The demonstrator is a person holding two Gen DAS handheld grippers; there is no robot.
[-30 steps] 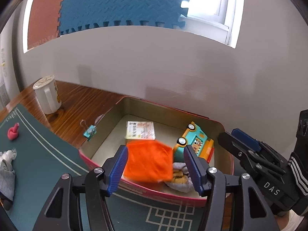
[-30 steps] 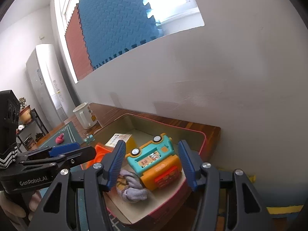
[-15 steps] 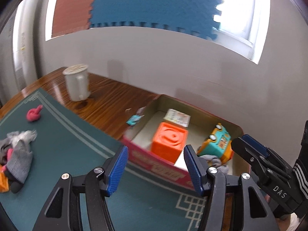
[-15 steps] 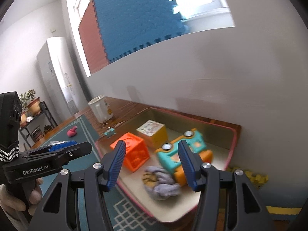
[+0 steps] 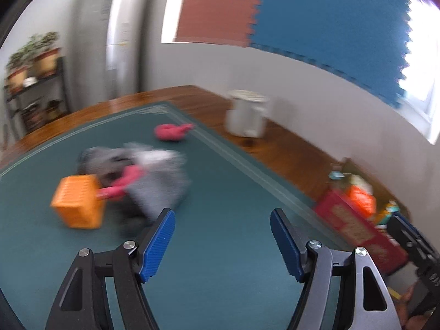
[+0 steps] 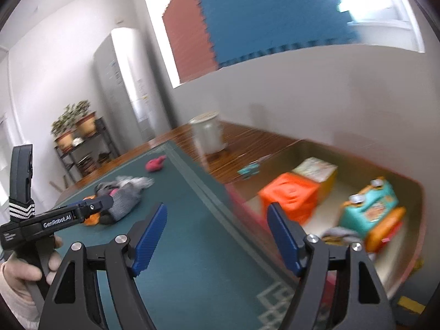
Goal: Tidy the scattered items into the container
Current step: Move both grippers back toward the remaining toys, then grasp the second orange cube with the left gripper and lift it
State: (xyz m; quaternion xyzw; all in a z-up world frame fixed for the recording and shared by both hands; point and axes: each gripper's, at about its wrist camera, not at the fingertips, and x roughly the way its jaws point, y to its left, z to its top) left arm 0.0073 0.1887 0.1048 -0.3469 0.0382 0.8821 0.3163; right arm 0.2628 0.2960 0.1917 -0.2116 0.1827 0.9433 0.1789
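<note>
My left gripper (image 5: 222,240) is open and empty above the green mat, right of an orange block (image 5: 78,202) and a heap of grey and pink socks (image 5: 145,176). A small pink toy (image 5: 170,132) lies farther back. The red-sided container (image 5: 354,222) is at the right edge. My right gripper (image 6: 217,236) is open and empty over the mat beside the container (image 6: 418,220), which holds an orange cube (image 6: 288,198), a yellow picture block (image 6: 316,167), a teal toy car (image 6: 371,211) and a grey sock (image 6: 339,233). The left gripper (image 6: 101,206) shows near the sock heap (image 6: 123,192).
A white mug (image 5: 247,115) stands on the wooden table (image 5: 288,151) behind the mat; it also shows in the right wrist view (image 6: 207,133). A teal binder clip (image 6: 247,169) lies by the container's far corner. A shelf with plants (image 6: 77,137) stands beyond the table.
The orange cube has left my left gripper and now sits in the container. Both views have swung left, away from the container toward the items on the mat. Both grippers stay open.
</note>
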